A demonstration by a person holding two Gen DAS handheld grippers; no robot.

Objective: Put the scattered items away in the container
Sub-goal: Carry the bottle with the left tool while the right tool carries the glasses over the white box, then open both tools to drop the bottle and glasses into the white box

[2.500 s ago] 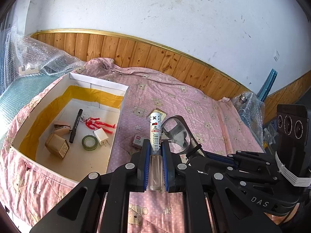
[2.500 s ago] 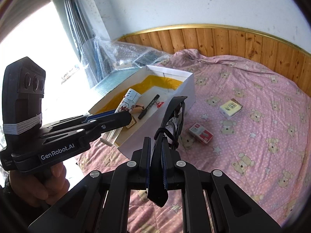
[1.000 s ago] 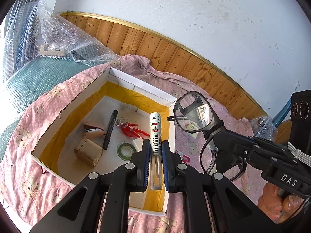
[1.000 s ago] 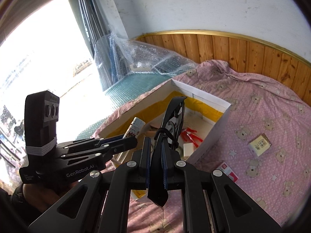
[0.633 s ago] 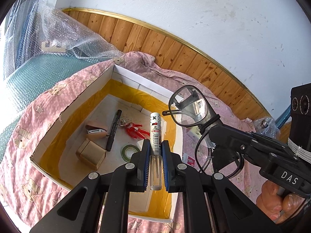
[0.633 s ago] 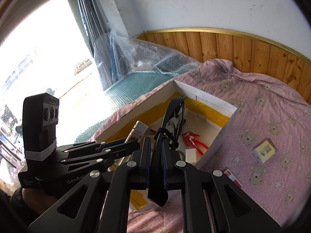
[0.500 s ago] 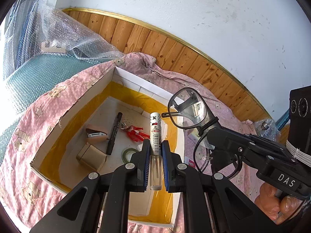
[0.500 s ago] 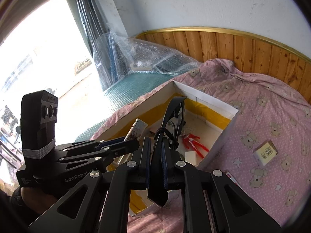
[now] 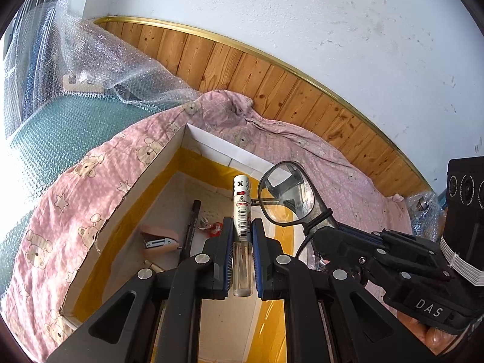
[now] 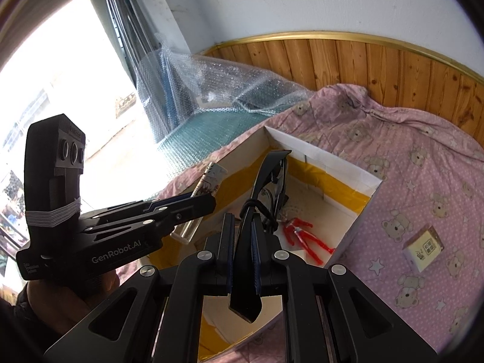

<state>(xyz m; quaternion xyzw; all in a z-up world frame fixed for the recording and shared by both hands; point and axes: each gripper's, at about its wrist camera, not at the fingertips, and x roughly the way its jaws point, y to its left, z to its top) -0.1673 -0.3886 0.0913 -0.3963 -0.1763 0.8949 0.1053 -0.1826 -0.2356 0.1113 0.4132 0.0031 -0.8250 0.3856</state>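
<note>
A: Box (image 9: 208,145) first, biggest thing, white card with yellow tape inside, sits open on the pink bear blanket (image 9: 90,187) against the wood wall panel (image 9: 272,81). Bubble wrap (image 9: 99,60) piled past its far corner.

B: Grippers?

A: Both over the box. Left gripper (image 9: 242,236) jaws narrow, clamped on a lighter (image 9: 241,208), clear end toward the camera, white cap pointing out above the box floor. Right gripper (image 10: 242,236) jaws narrow too, pinching one arm of the glasses (image 10: 266,178); lenses hang over the box's inside.

B: What's in the box already?

A: Red toy figure (image 10: 302,236), black marker (image 9: 192,227), pink stapler (image 9: 157,239). In the left view the toy is mostly hidden behind the left gripper's jaws, and the near box floor is blocked by both gripper bodies.

B: Anything still out?

A: Small white carton (image 10: 422,248) on the blanket, right of the box, well apart from it. Print on it is too small to read. Lighter label too, just a barcode.
</note>
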